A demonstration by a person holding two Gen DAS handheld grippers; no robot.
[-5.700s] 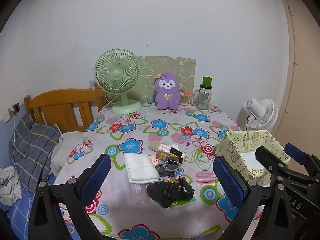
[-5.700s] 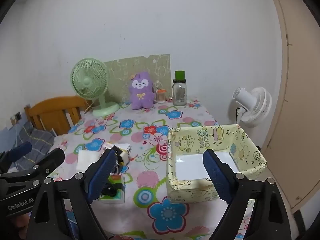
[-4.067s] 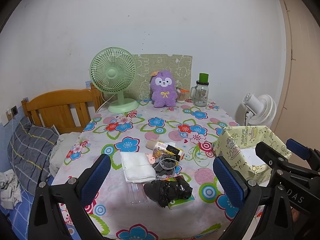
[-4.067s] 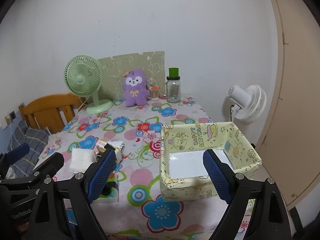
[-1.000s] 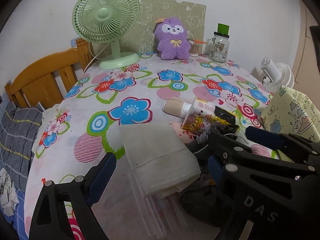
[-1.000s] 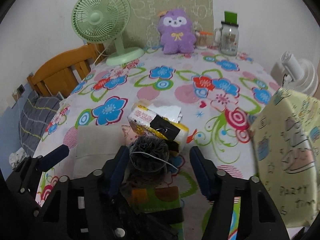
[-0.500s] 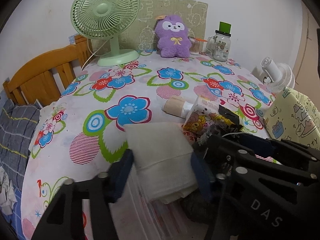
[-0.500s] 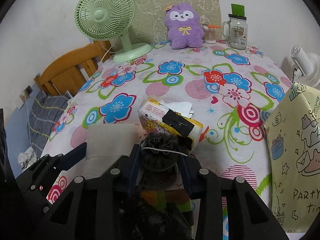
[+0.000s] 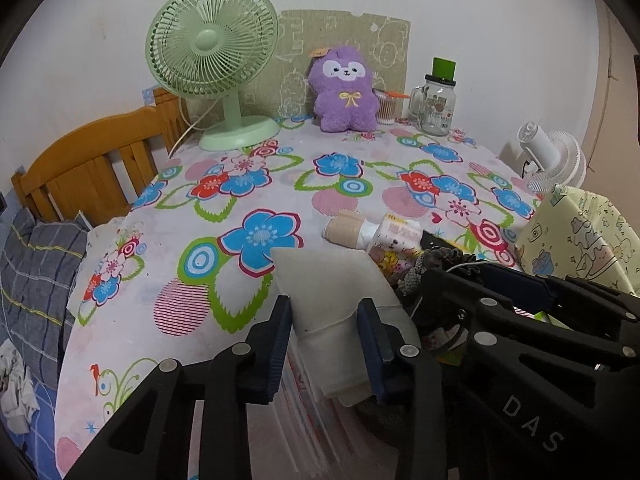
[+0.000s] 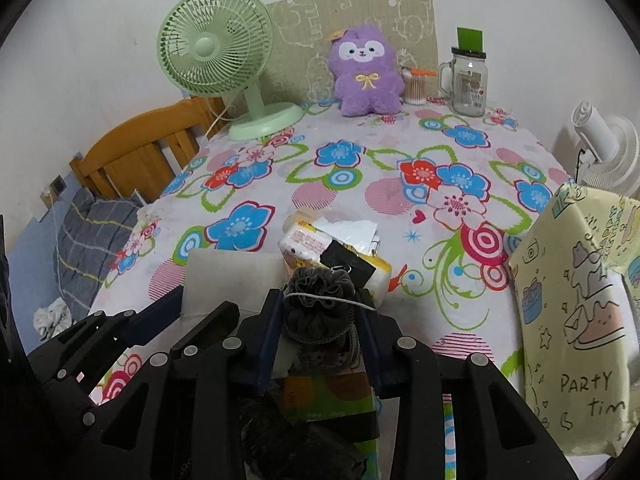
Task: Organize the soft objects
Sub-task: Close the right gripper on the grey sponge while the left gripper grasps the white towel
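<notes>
The left gripper [image 9: 326, 338], its jaws just closing, pinches the folded white cloth [image 9: 336, 292] on the tabletop [image 9: 160, 280]. The right gripper [image 10: 320, 330], marked "DAS", clamps the grey mesh pouf [image 10: 320, 292]. At three o'clock, the yellow box [image 10: 576, 320] reads "PARTY".

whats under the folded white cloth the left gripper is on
The folded white cloth lies on a clear plastic sleeve with pink print on the floral tablecloth. Anything further beneath the cloth is covered.
</notes>
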